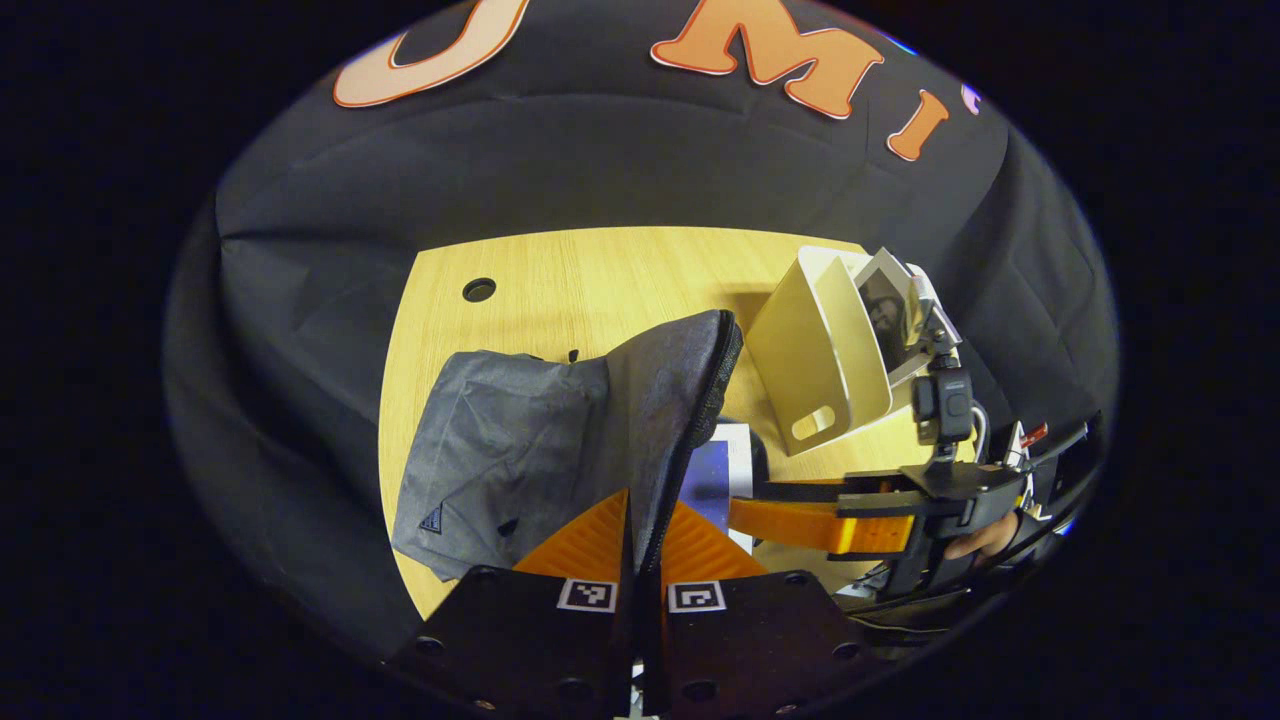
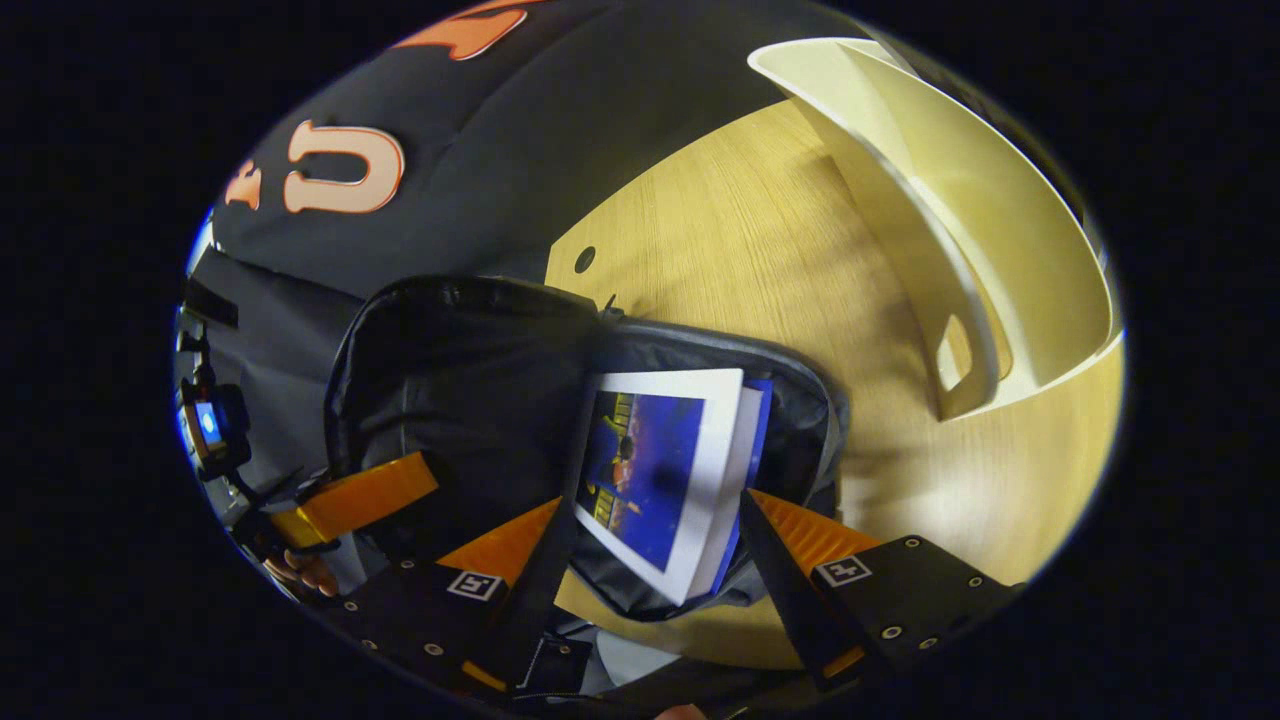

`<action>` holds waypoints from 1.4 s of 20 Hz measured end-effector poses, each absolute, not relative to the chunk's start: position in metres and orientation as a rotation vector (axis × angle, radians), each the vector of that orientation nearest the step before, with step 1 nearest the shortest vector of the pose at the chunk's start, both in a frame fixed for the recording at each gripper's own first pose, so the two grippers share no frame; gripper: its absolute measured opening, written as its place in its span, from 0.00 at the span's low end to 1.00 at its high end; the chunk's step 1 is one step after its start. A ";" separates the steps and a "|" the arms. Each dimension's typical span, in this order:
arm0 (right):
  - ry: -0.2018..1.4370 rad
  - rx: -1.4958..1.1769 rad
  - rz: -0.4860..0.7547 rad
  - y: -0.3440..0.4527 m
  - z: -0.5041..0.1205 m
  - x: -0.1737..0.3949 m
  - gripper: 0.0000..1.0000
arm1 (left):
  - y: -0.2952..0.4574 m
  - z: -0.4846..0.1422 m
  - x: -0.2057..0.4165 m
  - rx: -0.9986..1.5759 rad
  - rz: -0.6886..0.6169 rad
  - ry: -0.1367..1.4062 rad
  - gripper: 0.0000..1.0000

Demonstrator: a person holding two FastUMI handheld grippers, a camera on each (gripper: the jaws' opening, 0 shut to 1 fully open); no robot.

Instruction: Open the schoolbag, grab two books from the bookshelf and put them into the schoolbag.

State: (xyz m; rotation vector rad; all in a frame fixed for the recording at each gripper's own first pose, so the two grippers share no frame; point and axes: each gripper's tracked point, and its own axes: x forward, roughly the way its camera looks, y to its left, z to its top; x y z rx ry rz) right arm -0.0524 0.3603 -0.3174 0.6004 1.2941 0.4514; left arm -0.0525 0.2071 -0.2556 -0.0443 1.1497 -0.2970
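The left claw (image 1: 640,560) is clamped on the raised flap of the grey fabric schoolbag (image 1: 520,450). The right claw (image 2: 650,545) is spread wide around a blue-covered, white-bordered book (image 2: 655,470) inside the bag. The cream plastic bookshelf (image 2: 960,250) beside the bag appears empty; releasing remains.

We see the wooden table (image 1: 560,280) carrying the grey schoolbag (image 1: 500,450) and, right of it, the cream bookshelf (image 1: 815,345).
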 end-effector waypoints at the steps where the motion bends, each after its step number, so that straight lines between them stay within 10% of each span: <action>1: 1.296 0.576 0.459 0.351 -0.313 -0.053 0.97 | 0.207 -0.257 -0.053 -0.051 -0.293 1.152 0.05; 28: 1.215 -0.012 0.403 0.126 -0.168 0.072 0.98 | 0.187 -0.294 -0.073 -0.108 -0.215 1.199 0.05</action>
